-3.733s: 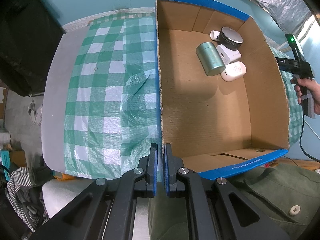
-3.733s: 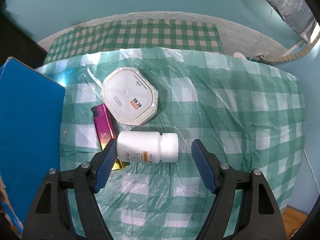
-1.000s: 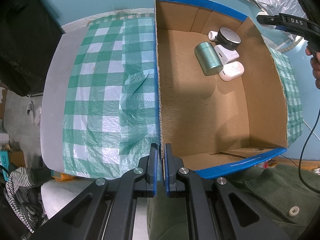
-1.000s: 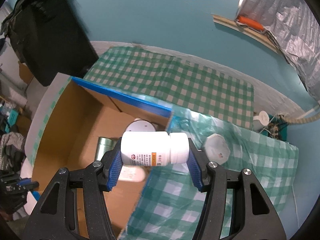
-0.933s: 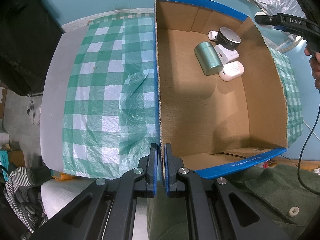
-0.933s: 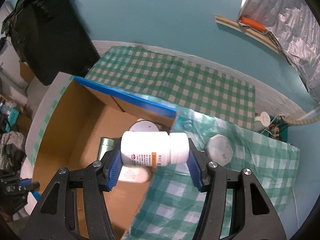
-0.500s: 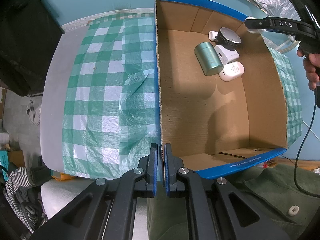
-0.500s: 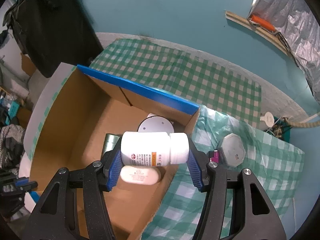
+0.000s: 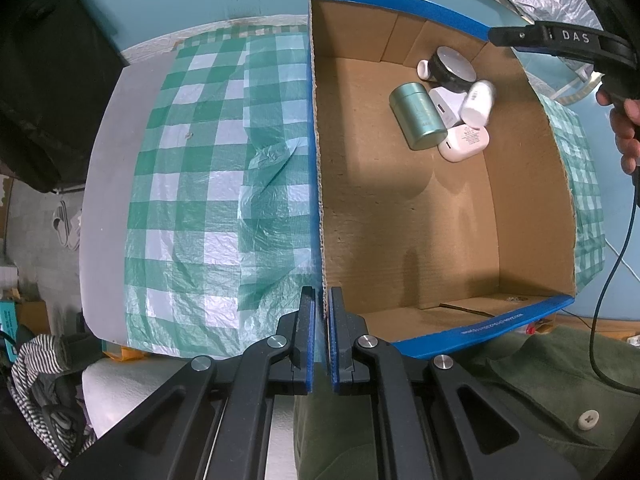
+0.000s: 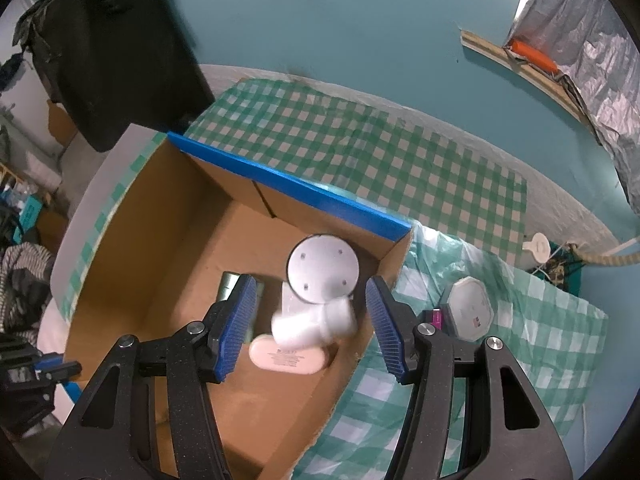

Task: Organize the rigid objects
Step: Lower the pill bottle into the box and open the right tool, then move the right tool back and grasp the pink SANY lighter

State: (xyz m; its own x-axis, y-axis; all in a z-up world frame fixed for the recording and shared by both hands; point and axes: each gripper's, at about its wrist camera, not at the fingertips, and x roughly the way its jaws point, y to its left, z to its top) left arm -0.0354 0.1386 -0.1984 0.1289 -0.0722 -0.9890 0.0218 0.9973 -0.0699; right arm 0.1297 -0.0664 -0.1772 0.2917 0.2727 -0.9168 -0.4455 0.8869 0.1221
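Right wrist view is showing the right gripper (image 10: pixel 310 322) hanging over the cardboard box (image 10: pixel 160 264), jaws standing apart with nothing pressed between the pads. Blurred white pill bottle (image 10: pixel 314 324) is sitting below the gap, clear of both pads, seemingly dropping or just landing on the pile at the box's 2 o'clock corner.

Left wrist view is looking straight down: left gripper (image 9: pixel 320 320) is pinching the box's near wall, jaws nearly closed on the cardboard edge, apparently steadying it.

Already lying in the box, clustered together: green tin (image 9: pixel 418 116), round black-rimmed disc (image 9: pixel 454 66), white charger block (image 9: pixel 444 104), white oval case (image 9: pixel 464 144), plus a small white piece (image 9: pixel 425 70) at 9 o'clock of the disc. The bottle (image 9: pixel 478 102) is resting on or against the charger, tilted.

Remaining on the checked tablecloth (image 10: pixel 400 168), at 3 o'clock of the box: white octagonal container (image 10: pixel 469 308) and a purple lighter-like item (image 10: pixel 434 315) touching its left side. Judging from that, the task is looking mostly done, with two items left to go in. Rest of the box floor is sitting bare.
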